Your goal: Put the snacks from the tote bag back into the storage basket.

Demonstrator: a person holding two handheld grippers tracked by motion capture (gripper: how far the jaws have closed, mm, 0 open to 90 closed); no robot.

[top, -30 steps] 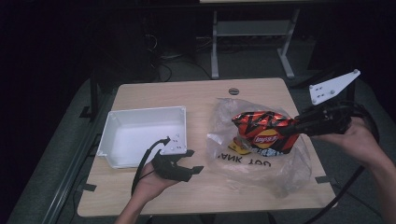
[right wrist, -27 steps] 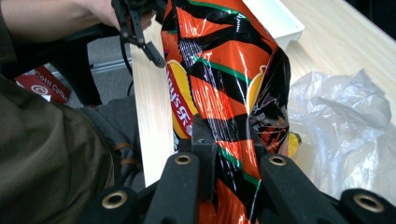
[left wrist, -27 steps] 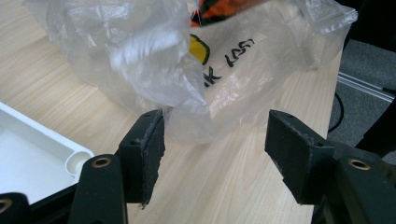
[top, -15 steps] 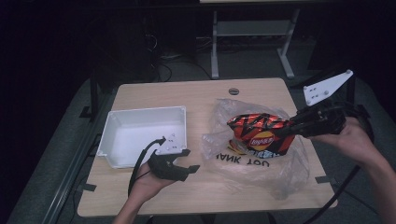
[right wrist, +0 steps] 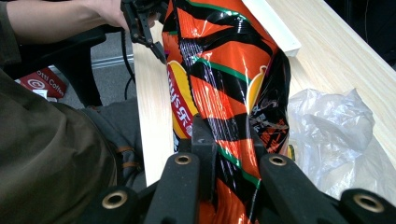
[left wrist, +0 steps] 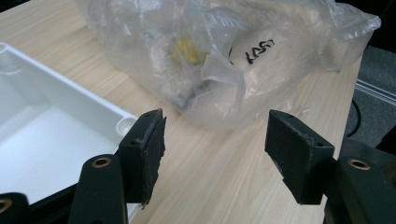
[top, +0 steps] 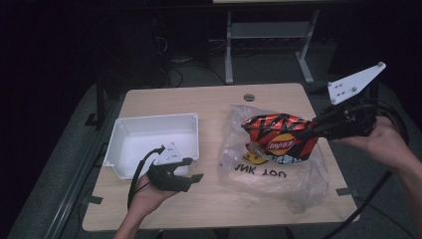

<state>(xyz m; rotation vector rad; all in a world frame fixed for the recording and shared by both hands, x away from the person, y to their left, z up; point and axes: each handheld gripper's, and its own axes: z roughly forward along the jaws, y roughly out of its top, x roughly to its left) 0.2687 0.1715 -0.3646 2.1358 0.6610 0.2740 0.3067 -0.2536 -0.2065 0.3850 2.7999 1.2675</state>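
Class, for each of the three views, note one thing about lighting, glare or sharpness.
High view: table lit, room behind nearly black, picture soft. Left gripper view: plastic bag bright and hazy, near pads sharp. Right gripper view: glossy highlights on the chip bag; sleeve at left blurred.

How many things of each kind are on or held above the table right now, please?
Chip bag, orange and black, in the right gripper: 1
Clear plastic bag: 1
White tray: 1
Yellow item inside the plastic bag: 1
Total: 4
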